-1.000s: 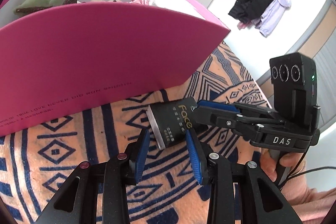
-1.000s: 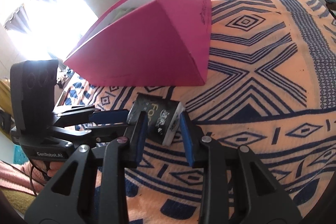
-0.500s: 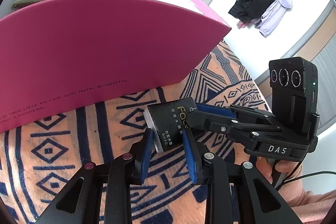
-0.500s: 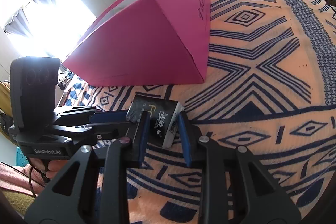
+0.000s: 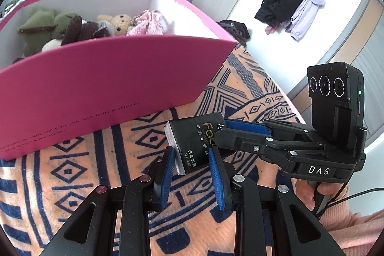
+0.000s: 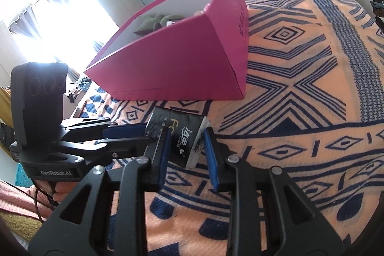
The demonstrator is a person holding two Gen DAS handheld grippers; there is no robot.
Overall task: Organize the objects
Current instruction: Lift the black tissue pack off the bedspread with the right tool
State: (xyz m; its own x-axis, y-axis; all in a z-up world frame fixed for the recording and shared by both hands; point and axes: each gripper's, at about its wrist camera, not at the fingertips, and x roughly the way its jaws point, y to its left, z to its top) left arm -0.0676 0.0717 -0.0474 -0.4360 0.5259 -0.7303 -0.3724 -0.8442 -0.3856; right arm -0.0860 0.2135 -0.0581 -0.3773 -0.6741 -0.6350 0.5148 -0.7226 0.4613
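1. Black plastic wrap with a white end marks the tissue pack (image 5: 195, 141), the thing being tidied; it sits just clear of the patterned blanket (image 5: 72, 167), near the front wall of the pink box (image 5: 115, 78)
2. The left gripper (image 5: 190, 161) has its blue pads pinched on one end of the pack, and the right gripper (image 6: 186, 145) is pinched on the other end, the two coming in roughly crosswise to each other
3. The pack's long axis runs from one gripper to the other, roughly along the box's front wall, so neither hand is clearly nearer; both already have it
4. The relation that matters: the box opening lies up and beyond the pack, behind that tall front wall, so the pack most likely has to rise above the rim before going forward
5. Inside the box lie soft toys (image 5: 72, 25) and a pink cloth (image 5: 148, 24), crowded toward the back; the near part of the floor is hidden behind the wall
6. A hand (image 5: 309, 193) grips the right handle; coats (image 5: 290, 4) hang well apart on the far wall, out of the way
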